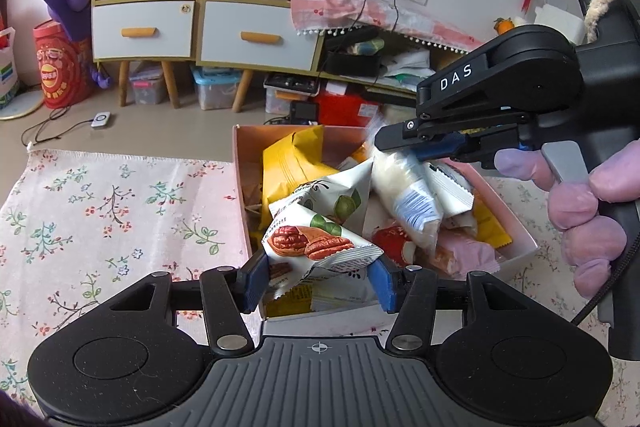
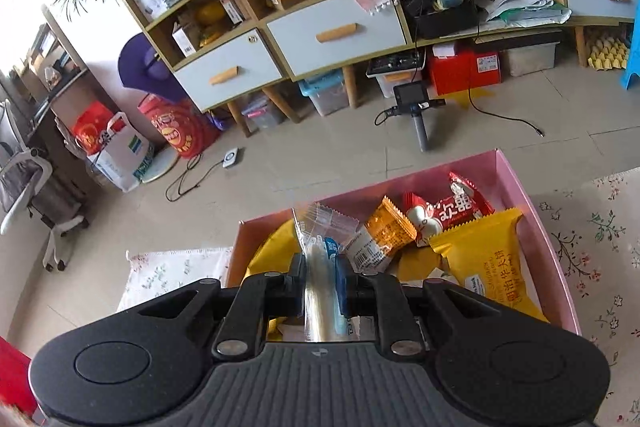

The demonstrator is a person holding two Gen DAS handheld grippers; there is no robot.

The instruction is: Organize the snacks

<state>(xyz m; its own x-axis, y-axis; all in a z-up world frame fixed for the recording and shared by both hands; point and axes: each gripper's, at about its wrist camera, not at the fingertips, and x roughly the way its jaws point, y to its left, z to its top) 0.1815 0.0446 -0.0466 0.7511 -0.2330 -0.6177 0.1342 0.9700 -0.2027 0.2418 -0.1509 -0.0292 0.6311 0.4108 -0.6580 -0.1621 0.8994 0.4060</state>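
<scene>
In the left wrist view, the left claw sits at the lower centre of the frame, its blue pads pressed on either side of a white snack packet printed with pecans. The packet hangs just above the near end of a pink box, which fills the middle of the frame and rests on a floral cloth covering the bench. Inside the box lie a large yellow bag, a red packet and other wrappers in a loose heap. At the right of the frame, the right claw reaches in from the edge, held by a hand in a purple glove; it is closed on the top of a clear packet with a pale filling and blue print, which dangles over the box. In the right wrist view, the right claw is at the lower centre, clamped tight on the clear packet, whose crimped top sticks up above the pads. Beyond it the pink box holds an orange packet, a red packet with white characters and a yellow packet at the right.
</scene>
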